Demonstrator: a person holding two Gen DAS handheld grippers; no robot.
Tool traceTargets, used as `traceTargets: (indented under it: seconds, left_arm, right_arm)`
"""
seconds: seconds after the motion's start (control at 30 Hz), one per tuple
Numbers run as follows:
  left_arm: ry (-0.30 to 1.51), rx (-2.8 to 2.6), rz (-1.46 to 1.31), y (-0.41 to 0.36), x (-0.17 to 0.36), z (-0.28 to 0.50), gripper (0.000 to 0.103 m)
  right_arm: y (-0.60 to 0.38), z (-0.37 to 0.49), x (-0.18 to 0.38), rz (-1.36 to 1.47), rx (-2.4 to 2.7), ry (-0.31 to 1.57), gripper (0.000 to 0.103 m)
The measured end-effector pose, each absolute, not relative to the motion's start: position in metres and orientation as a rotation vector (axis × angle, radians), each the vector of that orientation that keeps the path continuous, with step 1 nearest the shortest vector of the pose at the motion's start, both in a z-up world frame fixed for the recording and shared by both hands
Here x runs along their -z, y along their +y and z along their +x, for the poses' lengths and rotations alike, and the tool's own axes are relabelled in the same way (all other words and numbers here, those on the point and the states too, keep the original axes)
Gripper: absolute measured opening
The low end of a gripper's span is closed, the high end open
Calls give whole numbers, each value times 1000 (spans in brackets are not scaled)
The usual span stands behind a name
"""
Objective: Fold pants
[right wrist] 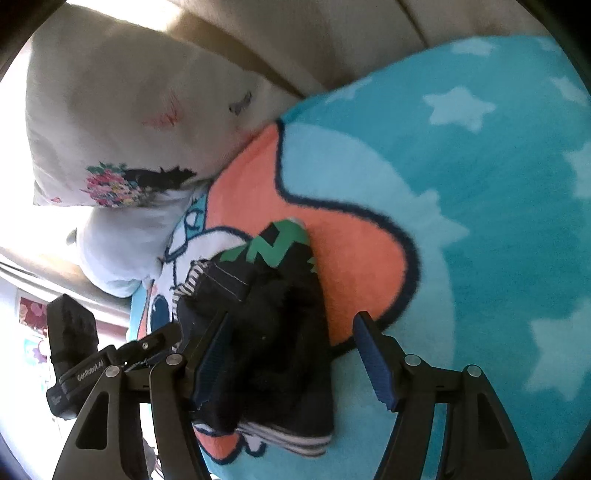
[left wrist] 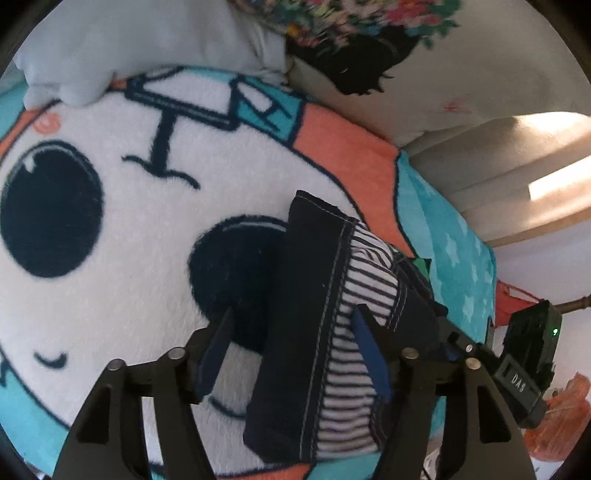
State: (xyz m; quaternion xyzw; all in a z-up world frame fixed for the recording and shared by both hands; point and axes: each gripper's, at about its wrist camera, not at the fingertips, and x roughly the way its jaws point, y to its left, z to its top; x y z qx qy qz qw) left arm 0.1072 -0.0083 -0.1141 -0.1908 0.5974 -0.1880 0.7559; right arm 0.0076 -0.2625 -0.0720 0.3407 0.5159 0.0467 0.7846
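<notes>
**Folded pants lying between two open grippers on a cartoon blanket**

The dark navy pants (left wrist: 295,295), folded into a compact bundle with a striped lining showing, are lying on a fleece blanket (left wrist: 110,221) printed with a white cartoon face, coral bands and teal starred areas. In the left wrist view, the bundle's stitched edge is running up the middle of the frame, with wide bare blanket stretching to the left. A pale pillow (left wrist: 129,44) and a floral cushion (left wrist: 351,26) are bordering the blanket's far side.

The left gripper (left wrist: 291,354) is pointing forward over the bundle, its blue-padded fingers spread apart with the cloth lying between them. The right gripper (right wrist: 291,354) is likewise spread wide; its left finger looks to be touching the dark fabric, while the right finger is standing clear over the coral and teal blanket. Each gripper is showing at the edge of the other's view.
</notes>
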Motion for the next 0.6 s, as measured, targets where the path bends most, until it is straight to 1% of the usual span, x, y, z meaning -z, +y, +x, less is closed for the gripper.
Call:
traceTargets:
  seconds: [0.03,0.1,0.2,0.23,0.27,0.3,0.33,0.37,0.4,0.43,0.53,0.6]
  left_arm:
    - [1304,415,-424,-8,116,108,70]
    - [1309,435,-433,-11,116,110,78]
    - [1313,433,-442,-17,118,109,80]
    - [1314,437,-427,-22,118,106,80]
    - [1318,450,-416,-25,119,103,71]
    - [1324,485,-436,-27,120,102,38]
    - [1332,519,-469,-27,121,101,29]
    - [1327,511,-477,-27,117,99,29]
    - [1317,505,-460,-28,113,98,25]
    - [1309,504,-443,-28,109,96,24]
    - [1289,496,-422,-25,97,91,24]
    - [1269,490,-412,-22,88,88,24]
  right_arm:
    - [-260,10,76,739,-108,1122,72]
    - [-256,13,76,732,-112,1106,75]
    - [-254,17,76,726,-108,1101,76]
    - [-250,19,76,719,-121,1107,71]
    - [-249,20,77,718,-133,1113,52]
    - [-245,22,79,719,-138,1139,47]
    - [-244,21,79,711,-124,1141,41]
    - [-244,21,79,711,-124,1142,34]
    - [-245,21,77,715,-131,1145,32]
    - [-245,21,74,721,-132,1144,29]
    - [-243,19,61,727,-144,1125,25]
    - [-238,17,51,723,-153,1108,25]
